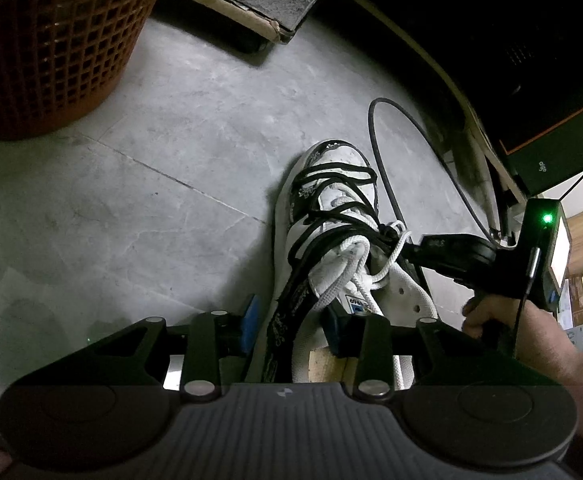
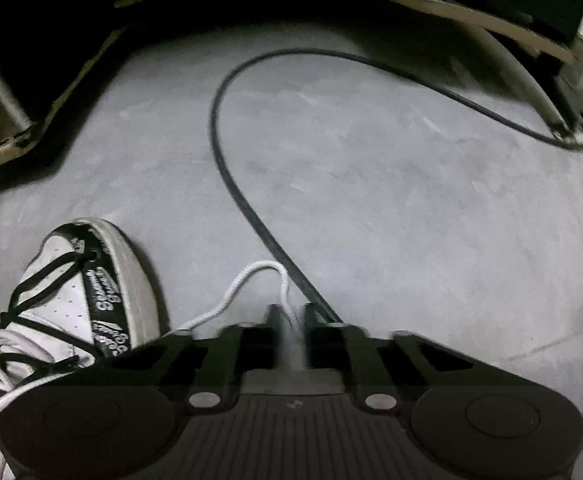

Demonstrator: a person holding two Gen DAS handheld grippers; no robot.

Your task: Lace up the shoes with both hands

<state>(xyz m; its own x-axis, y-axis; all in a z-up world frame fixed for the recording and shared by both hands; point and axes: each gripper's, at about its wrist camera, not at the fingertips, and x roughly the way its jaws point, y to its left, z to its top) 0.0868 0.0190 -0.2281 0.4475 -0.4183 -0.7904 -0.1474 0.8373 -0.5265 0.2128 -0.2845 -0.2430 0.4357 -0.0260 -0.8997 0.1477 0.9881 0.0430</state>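
Left tool (image 1: 289, 326): jaws stand partly apart, blue pads either side of the shoe's heel collar; whether the pads press on it cannot be told. The shoe (image 1: 331, 236), white with black trim, lies on the grey floor (image 1: 151, 160) directly ahead of this tool, toe pointing away. Right tool (image 2: 289, 318): jaws drawn narrow, pinching the white lace (image 2: 227, 300), which loops just beyond the fingertips and trails back left to the shoe. In the left wrist view this tool reaches the shoe's laced midsection from the right. Farther off: a black cable (image 2: 227, 168) curving across the floor and an orange mesh basket (image 1: 51, 40).
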